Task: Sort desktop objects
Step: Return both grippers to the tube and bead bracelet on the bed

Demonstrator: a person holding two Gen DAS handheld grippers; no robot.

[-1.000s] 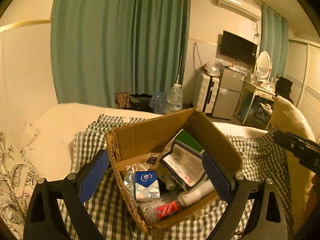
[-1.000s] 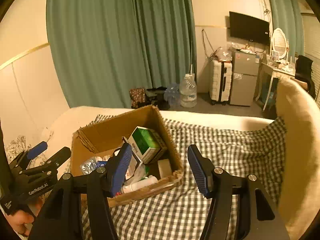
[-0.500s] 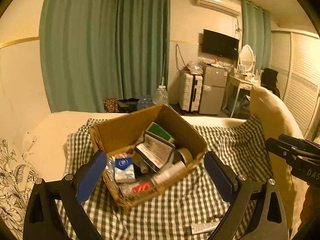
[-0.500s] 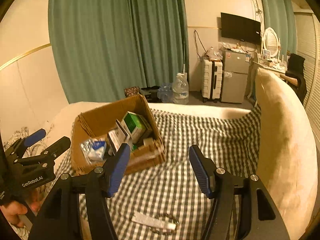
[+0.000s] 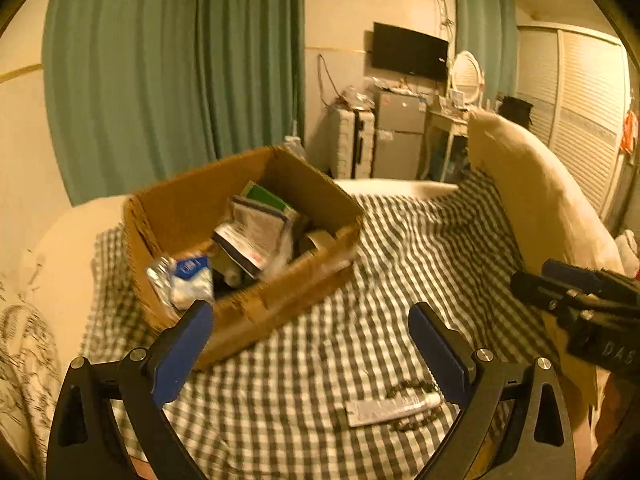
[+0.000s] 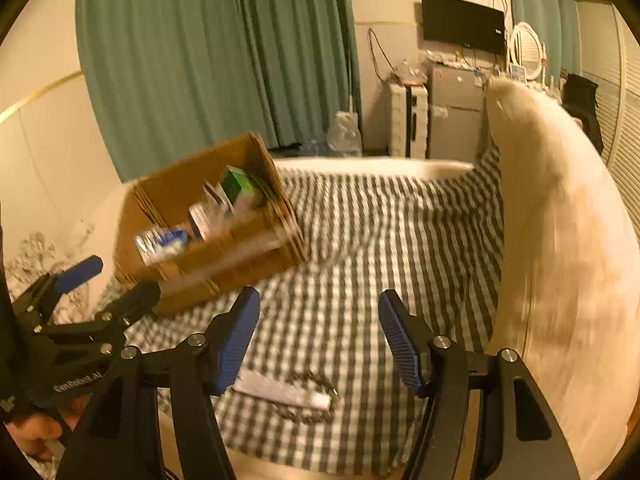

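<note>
left claw (image 5: 310,332) – agape, empty | right claw (image 6: 318,326) – agape, empty | tube (image 5: 394,410) on checked cloth (image 5: 420,256)

The right claw (image 5: 532,276) body reads "DAS"; the left claw's (image 6: 116,284) lettering is blurred.

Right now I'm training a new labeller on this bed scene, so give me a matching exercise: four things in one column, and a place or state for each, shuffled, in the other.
Things:
1. cardboard box
2. white tube
3. green carton
4. left gripper

Places or states:
A. lying flat on the checked cloth
B. jaws open, nothing between them
C. standing among the things in the box
D. sitting on the cloth, top open, full of items

Pairs: 1-D, 2-A, 3-C, 4-B
</note>
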